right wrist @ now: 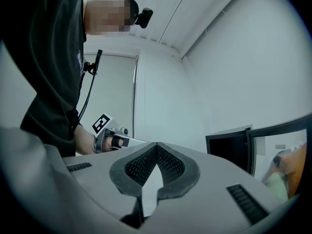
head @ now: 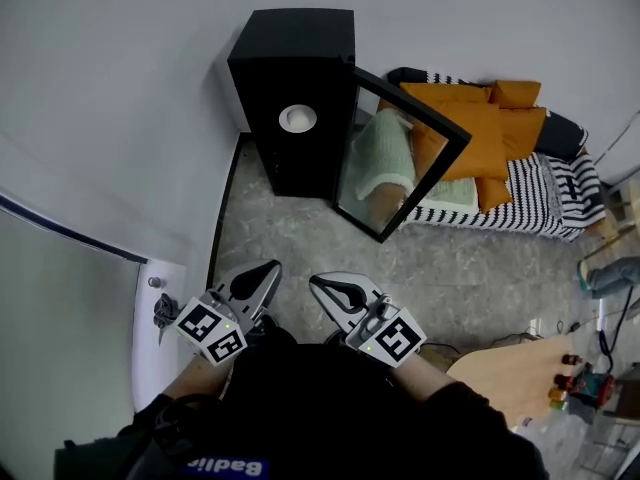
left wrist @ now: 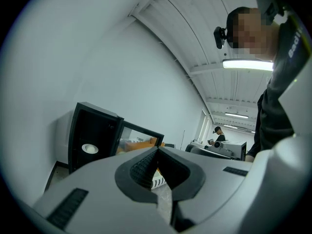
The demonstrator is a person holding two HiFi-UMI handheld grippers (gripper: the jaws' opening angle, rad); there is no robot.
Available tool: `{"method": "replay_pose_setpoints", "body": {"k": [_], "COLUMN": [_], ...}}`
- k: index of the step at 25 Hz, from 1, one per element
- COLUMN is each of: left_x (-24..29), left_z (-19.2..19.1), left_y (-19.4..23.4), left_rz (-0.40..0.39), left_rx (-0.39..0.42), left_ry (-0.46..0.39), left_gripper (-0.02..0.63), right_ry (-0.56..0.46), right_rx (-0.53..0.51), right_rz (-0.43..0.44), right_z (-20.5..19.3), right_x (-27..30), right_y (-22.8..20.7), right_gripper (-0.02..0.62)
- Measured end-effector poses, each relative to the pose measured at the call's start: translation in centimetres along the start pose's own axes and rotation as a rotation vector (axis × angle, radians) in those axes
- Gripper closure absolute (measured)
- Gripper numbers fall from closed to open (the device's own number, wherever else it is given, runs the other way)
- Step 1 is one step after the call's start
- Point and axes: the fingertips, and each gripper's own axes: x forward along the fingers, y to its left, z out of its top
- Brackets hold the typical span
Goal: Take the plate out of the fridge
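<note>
Both tongs clenched and empty, plate inside the fridge.
Near us we hold the 2 side by side, left gripper [head: 264, 274] and right gripper [head: 322, 288], each with jaws pressed together on nothing. Far ahead, the black fridge [head: 290, 38] has its door [head: 392, 173] open, and the white plate [head: 298, 118] sits inside.

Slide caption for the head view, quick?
Shut, empty left gripper and right gripper held short of the open black fridge, white plate inside.
</note>
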Motion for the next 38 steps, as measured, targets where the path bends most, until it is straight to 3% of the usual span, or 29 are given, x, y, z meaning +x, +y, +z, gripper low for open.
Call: {"method": "replay_pose_setpoints", "body": {"k": [10,18,28,33,38], "left_x": [2.7,5.2,7.0,8.7,11.9], "left_z": [1.1,3.9,6.2,6.5,5.8], "left_y": [2.8,10.2,20.5,22.6,24.5], "left_rz": [-0.047,-0.133,-0.236,-0.249,-0.197], "left_rx": [-0.019,-0.004,-0.042,-0.051,-0.090], "left_ry": [-0.017,-0.003,0.036,0.055,0.086], "left_gripper": [0.607,0.607,0.607,0.607,0.607], "right_ry": [0.054,0.105,0.135,0.136,0.145], "right_rx": [0.034,0.029,0.069,0.079,0.081], "right_rz": [0.028,-0.038,-0.158,-0.171,-0.163], "right_z": [-1.4,-2.2,-3.5,-3.6,-3.6], "right_x": [2.9,10.1,19.8,21.4,20.7], "right_y": [-2.4,-7.4,-12.8,-15.2,-18.6], "right_gripper": [0.591,0.591,0.591,0.591,0.591]}}
